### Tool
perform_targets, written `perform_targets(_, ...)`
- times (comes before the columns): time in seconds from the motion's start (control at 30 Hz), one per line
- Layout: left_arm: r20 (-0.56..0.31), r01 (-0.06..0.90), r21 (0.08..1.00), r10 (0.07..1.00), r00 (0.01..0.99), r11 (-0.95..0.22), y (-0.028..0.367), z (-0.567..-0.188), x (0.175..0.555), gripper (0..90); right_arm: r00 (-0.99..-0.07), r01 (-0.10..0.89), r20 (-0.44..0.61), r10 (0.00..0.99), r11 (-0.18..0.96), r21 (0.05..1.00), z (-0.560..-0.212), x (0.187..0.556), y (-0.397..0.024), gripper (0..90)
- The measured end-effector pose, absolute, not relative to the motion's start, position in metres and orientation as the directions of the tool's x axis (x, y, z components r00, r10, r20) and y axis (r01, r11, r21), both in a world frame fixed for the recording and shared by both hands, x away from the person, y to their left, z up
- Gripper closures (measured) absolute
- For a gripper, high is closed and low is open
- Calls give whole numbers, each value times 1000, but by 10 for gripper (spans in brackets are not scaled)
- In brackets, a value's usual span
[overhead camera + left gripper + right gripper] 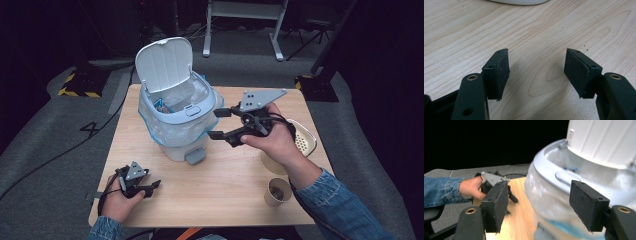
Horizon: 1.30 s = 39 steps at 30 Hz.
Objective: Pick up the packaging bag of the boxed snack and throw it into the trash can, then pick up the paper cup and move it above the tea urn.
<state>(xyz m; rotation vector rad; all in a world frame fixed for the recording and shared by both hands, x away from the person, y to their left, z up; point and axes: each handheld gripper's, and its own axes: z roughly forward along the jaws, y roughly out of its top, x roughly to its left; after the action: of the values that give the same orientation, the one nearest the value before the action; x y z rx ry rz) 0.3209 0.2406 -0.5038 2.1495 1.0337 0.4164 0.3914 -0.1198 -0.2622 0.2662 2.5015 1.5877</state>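
Pale wood lies bare under my spread, empty left gripper [150, 187], while my right gripper [220, 123], jaws apart and empty, hangs just beside the open, lined pedal bin [175, 117]; paper cup [277, 192] behind it looks still undumped.

We're looking at a staged recording space here, more lab or studio than home. A small light-wood table [200, 195] sits alone on grey carpet [45, 165], with darkness all round it. Yellow-and-black hazard tape [77, 92] marks a stand's base at the back left, and a dark stand base [317, 85] sits at the back right. Cables [60, 152] run across the floor, a number 4 [91, 128] is marked on the carpet, and a white metal frame [245, 22] stands behind.
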Motion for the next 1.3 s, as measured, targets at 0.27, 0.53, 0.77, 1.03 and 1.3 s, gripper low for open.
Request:
perform_targets(0.27,-19,553,713,777,630,-431,241,-504,321,371,-954,112,-27,297,441,891,-276,376,-168,298)
perform_targets(0.53,-19,553,714,777,630,-430,241,-504,321,371,-933,165,-15,359,466,870,-292,366,-205,265)
perform_targets(0.77,-19,552,714,777,630,-430,241,-504,321,371,-911,220,-1,412,487,845,-309,353,-245,219)
perform_targets(1.03,-20,553,715,778,628,-428,241,-504,321,371,-892,260,6,453,501,826,-326,336,-280,203)
perform_targets(1.3,-20,553,715,778,627,-427,241,-504,321,371,-876,315,38,480,511,799,-356,310,-311,204)
